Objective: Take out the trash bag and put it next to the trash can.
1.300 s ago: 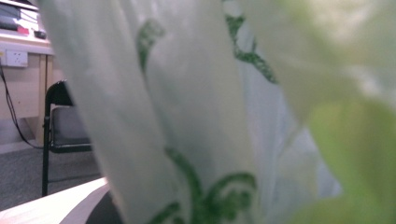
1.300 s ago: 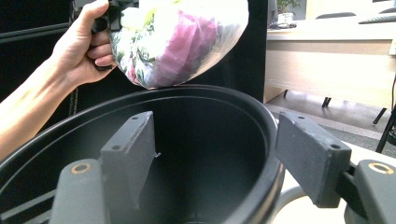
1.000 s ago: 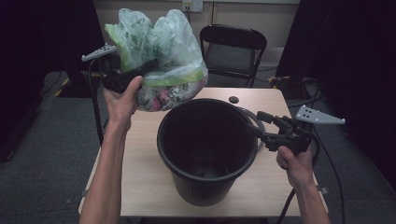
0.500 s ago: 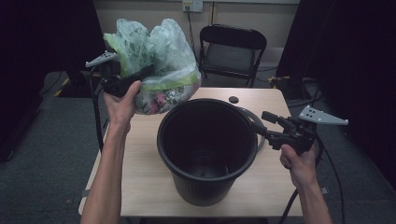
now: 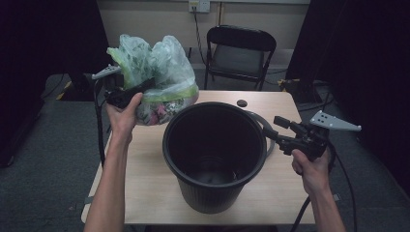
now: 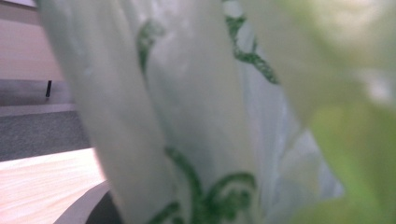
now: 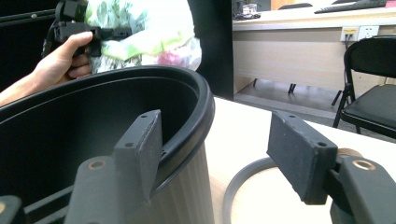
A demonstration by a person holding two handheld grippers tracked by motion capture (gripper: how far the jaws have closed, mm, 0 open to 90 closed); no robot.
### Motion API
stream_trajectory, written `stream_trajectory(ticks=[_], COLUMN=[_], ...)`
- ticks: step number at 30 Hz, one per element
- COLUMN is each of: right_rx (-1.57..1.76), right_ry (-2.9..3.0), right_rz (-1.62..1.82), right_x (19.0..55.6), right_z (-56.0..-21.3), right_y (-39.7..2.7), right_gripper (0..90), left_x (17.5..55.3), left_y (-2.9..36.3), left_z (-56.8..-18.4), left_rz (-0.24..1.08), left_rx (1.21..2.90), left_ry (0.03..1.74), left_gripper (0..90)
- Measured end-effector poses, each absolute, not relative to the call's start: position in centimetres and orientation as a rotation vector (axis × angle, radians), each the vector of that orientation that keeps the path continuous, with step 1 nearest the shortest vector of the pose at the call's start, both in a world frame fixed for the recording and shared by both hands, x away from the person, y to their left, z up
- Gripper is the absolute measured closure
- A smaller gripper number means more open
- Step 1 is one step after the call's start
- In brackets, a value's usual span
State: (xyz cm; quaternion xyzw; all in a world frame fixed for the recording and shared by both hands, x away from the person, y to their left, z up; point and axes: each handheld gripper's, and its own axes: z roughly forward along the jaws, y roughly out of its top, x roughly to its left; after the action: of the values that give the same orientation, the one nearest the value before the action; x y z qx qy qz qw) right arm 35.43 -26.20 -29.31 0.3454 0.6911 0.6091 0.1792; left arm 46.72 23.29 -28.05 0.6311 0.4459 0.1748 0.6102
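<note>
The left hand-held gripper (image 5: 140, 89) holds a stuffed plastic bag (image 5: 162, 72) up in the air, over the far-left corner of the bench (image 5: 145, 179) and just beside the rim of the big black bucket (image 5: 215, 154). Its jaws are clamped tight on a bunched fold of the bag's film, and in the left gripper view that pale film with its green print (image 6: 187, 140) hangs right against the lens. This bag looks soft and slack, thin and a bit slippery, with a bulging lower half that shows pink and white bits through the plastic. I'd judge it light but floppy, likely to swing and sag, so the gathered neck up top is the place to hold it, not the belly, where the film could stretch or tear. Over to the right hand-held gripper (image 5: 271, 134): its jaws stand apart and have just been closing a little, straddling the bucket's rim, one pad (image 7: 140, 149) inside the wall and the other (image 7: 301, 156) outside, neither pressing on it as far as the right gripper view shows. The bucket is stiff, upright and roomy, and it looks nearly empty, with only a small unclear scrap on its dark floor. A grey ring (image 5: 268, 133) lies flat on the bench beside it, partly hidden by the bucket.
</note>
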Motion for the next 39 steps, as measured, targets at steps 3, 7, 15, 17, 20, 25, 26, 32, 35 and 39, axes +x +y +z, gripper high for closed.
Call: stream_trajectory(ticks=[3, 7, 15, 17, 20, 25, 26, 32, 35, 39], right_rx=[0.985, 0.995, 1.014, 1.015, 1.02, 1.026, 1.028, 1.035, 1.029, 1.026], right_ry=[1.947, 1.947, 1.951, 1.955, 1.953, 1.955, 1.954, 1.956, 1.96, 1.961], right_rz=[1.724, 1.705, 1.694, 1.694, 1.687, 1.684, 1.684, 1.677, 1.669, 1.664], right_x=[35.4, 35.3, 35.6, 35.7, 35.8, 36.0, 36.0, 35.9, 35.9, 36.0], right_z=[-29.3, -29.6, -30.2, -30.3, -30.4, -30.6, -30.6, -30.8, -30.9, -30.9], right_y=[-26.5, -26.7, -26.9, -26.7, -26.7, -26.9, -26.9, -26.9, -26.8, -26.5], right_gripper=[35.7, 36.5, 36.7, 36.7, 36.8, 36.9, 36.9, 36.8, 36.8, 37.2], left_x=[46.7, 46.9, 47.3, 47.4, 47.5, 47.7, 47.8, 47.8, 47.6, 47.6], left_y=[23.2, 23.3, 23.2, 23.0, 23.0, 23.0, 23.0, 22.9, 22.9, 23.3], left_z=[-28.8, -29.8, -31.4, -31.8, -32.6, -33.9, -34.2, -35.6, -36.4, -38.2], left_rz=[0.413, 0.421, 0.405, 0.404, 0.393, 0.378, 0.377, 0.351, 0.342, 0.307], left_rx=[1.48, 1.499, 1.499, 1.512, 1.514, 1.539, 1.545, 1.551, 1.56, 1.564], left_ry=[1.036, 1.053, 1.075, 1.073, 1.075, 1.103, 1.108, 1.127, 1.132, 1.164], left_gripper=[87.3, 87.2, 87.0, 87.0, 86.3, 86.6, 86.7, 87.0, 87.0, 87.2])
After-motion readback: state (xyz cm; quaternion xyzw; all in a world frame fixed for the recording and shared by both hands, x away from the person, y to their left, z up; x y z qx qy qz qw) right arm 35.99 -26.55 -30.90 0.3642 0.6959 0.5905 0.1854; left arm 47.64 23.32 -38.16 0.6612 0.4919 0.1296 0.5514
